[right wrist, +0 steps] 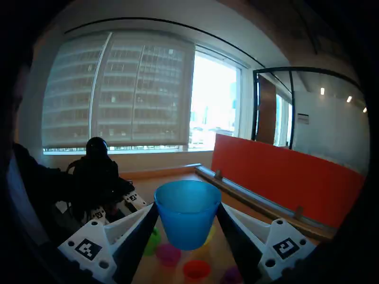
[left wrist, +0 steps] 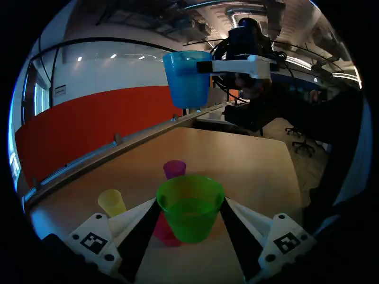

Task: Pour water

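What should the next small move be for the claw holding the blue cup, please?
Probably lower the right claw so the blue cup sits just above the green cup in the left claw before tilting. It hangs upright, high and farther off, so pouring now would likely splash the table.

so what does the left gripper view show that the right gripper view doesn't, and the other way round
Left gripper view: the green cup, liquid inside, held in the left gripper, and the blue cup from outside, high above the table. Right gripper view: a bright window with blinds and a red cup low down. Shared: the blue cup in the right gripper, the orange wall panel, a pink cup and a purple cup.
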{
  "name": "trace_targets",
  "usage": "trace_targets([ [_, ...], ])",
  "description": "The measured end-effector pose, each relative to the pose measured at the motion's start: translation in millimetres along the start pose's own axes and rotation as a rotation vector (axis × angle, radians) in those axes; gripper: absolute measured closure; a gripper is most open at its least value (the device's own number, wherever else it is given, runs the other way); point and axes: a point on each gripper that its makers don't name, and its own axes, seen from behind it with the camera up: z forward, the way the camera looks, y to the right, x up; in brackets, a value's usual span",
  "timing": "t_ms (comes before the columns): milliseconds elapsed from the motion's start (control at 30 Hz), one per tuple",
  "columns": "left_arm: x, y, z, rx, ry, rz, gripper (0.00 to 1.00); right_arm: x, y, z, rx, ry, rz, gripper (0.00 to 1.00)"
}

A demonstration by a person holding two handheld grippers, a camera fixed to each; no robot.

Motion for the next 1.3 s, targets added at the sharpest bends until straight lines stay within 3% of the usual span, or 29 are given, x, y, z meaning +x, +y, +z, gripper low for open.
trace_targets([
  [867, -47.0, 22.9, 3.4, -0.051, -0.167, 0.047, 0.15, -72.0, -0.7, -18.0, 0.008, -0.121, 0.007, 0.09],
  [1300, -80.8, 35.3, 2.5, -0.091, -0.249, 0.036, 0.15, -111.2, -18.4, -18.9, 0.066, -0.194, -0.007, 0.09],
])
